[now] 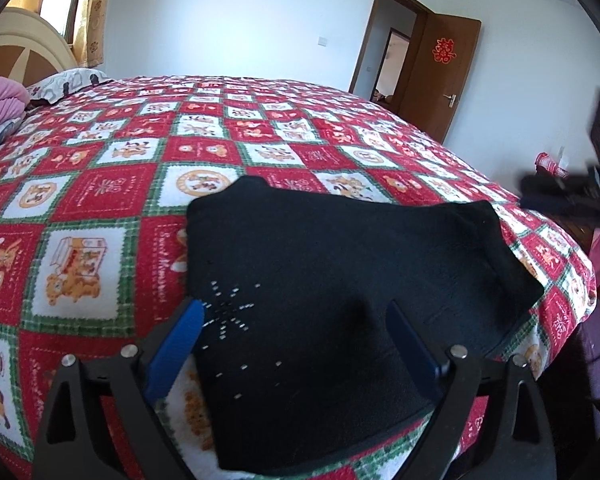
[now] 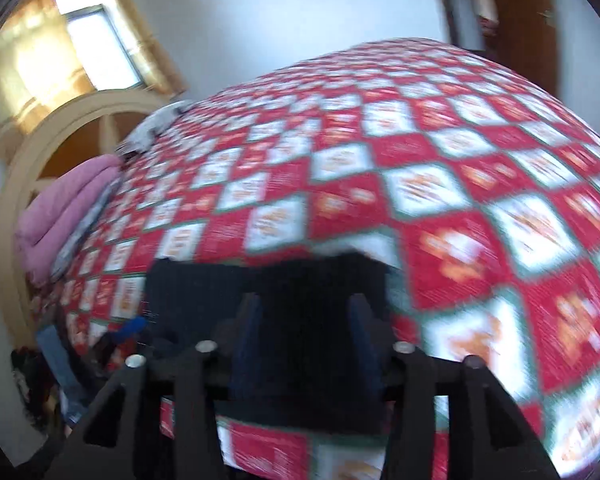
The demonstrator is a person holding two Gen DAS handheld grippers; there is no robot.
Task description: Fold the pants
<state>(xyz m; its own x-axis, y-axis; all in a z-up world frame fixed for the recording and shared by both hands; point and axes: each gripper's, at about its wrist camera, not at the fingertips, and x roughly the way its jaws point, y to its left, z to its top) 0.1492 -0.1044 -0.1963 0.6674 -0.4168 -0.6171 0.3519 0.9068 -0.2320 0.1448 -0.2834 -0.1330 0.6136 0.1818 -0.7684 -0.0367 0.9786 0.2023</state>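
The black pants (image 1: 340, 280) lie folded into a compact pad near the near edge of the bed (image 1: 100, 184). The left tongs (image 1: 296, 332) stand wide over the pants' near part, holding nothing. The right tongs (image 2: 304, 320), blurred, stand partly apart above the pants with no cloth pinched. The fabric looks soft, light and limp; I'd take it by a corner or folded edge. Beyond the pants the quilt runs bare toward the pillow (image 1: 68, 80), giving ample room.
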